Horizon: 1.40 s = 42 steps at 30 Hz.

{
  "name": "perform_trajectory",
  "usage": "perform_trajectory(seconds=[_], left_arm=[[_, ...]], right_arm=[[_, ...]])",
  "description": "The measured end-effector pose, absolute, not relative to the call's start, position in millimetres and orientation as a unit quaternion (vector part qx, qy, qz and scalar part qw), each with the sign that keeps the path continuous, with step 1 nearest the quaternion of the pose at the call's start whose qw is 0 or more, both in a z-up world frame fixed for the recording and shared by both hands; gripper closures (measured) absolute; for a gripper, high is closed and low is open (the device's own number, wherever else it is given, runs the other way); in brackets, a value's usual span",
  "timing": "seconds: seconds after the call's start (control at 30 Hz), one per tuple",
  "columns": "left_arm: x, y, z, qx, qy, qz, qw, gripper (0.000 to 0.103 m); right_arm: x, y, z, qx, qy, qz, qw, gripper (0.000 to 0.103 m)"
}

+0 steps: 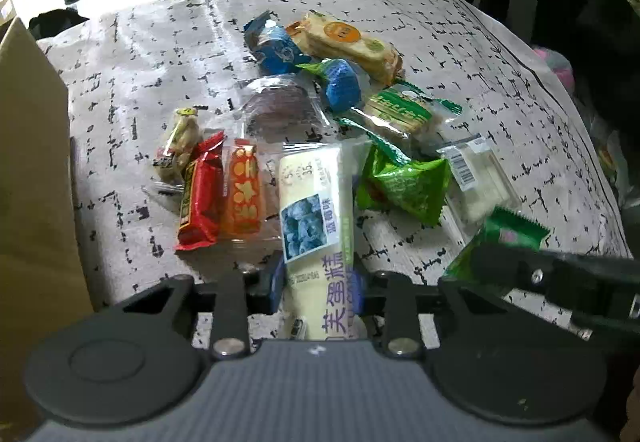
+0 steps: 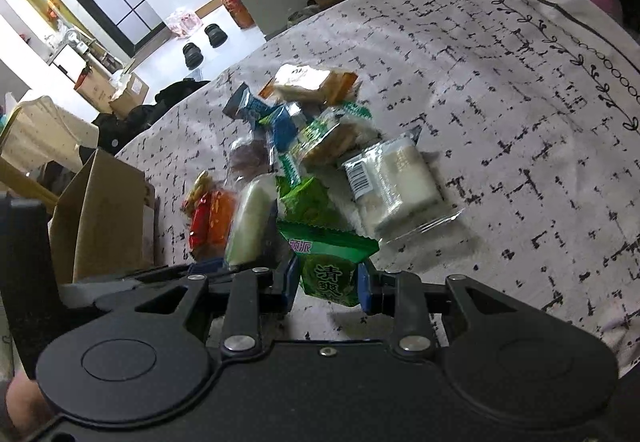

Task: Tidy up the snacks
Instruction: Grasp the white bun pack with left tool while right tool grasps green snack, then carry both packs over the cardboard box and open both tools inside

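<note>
between my left tongs (image 1: pixel 318 292) sits a long white cake bar (image 1: pixel 316 209), clenched near its near end by the blue pads, its long axis running straight away from the camera toward the pile of snacks. on its wrapper i read large blue characters, a blue picture of what looks like blueberries, and the number 35 near the far end; the smaller print is too fine for me. my right tongs (image 2: pixel 328 284) are clenched on a green packet (image 2: pixel 330 262), held roughly upright with its serrated top edge pointing up and away; white characters "清爽" show on its front. from the left wrist view this same packet appears at the right edge, gripped by the other tool. both grasped items are at the near edge of the heap on the surface (image 1: pixel 160 53), which wears a pale cloth with black dash marks. beside the white bar lie a red bar (image 1: pixel 202 193) and an orange bar (image 1: pixel 242 189), side by side, both lying lengthwise away from me. another green pouch (image 1: pixel 404 181) lies just right of the white bar, and a clear pack of white cakes (image 1: pixel 476 177) with a barcode label is beyond it. further back are blue-wrapped pieces (image 1: pixel 340 83) and a long cracker pack (image 1: pixel 348 41) with an orange round label, lying diagonally. a cardboard box (image 1: pixel 36 161) stands at the left.
</note>
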<state>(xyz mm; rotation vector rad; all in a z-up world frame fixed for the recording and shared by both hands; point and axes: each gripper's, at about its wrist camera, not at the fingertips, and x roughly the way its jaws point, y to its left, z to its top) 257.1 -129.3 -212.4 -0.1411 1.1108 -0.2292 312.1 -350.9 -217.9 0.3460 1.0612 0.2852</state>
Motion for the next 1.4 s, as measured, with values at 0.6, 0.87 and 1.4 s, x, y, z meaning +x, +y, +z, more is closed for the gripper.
perform_trajectory(seconds=[0.6,0.87,1.4], left_arm=[[243.8,-98.1,-156.1,-0.09,0.47,-0.109,0.871,0.08],[241.9,-70.4,-122.6,-0.117,0.442,-0.093,0.885,0.08],[221.9,-4.9,-71.2,-0.141,0.4,-0.054,0.904,0.08]], right_arm=[[322.2,-320.9,-174.3,0.155,0.451,0.178,0.861,0.074],[324.0,-301.3,-154.2,0.16,0.431,0.202,0.865,0.074],[323.9,-250.7,-128.8,0.164,0.402,0.252,0.865,0.074]])
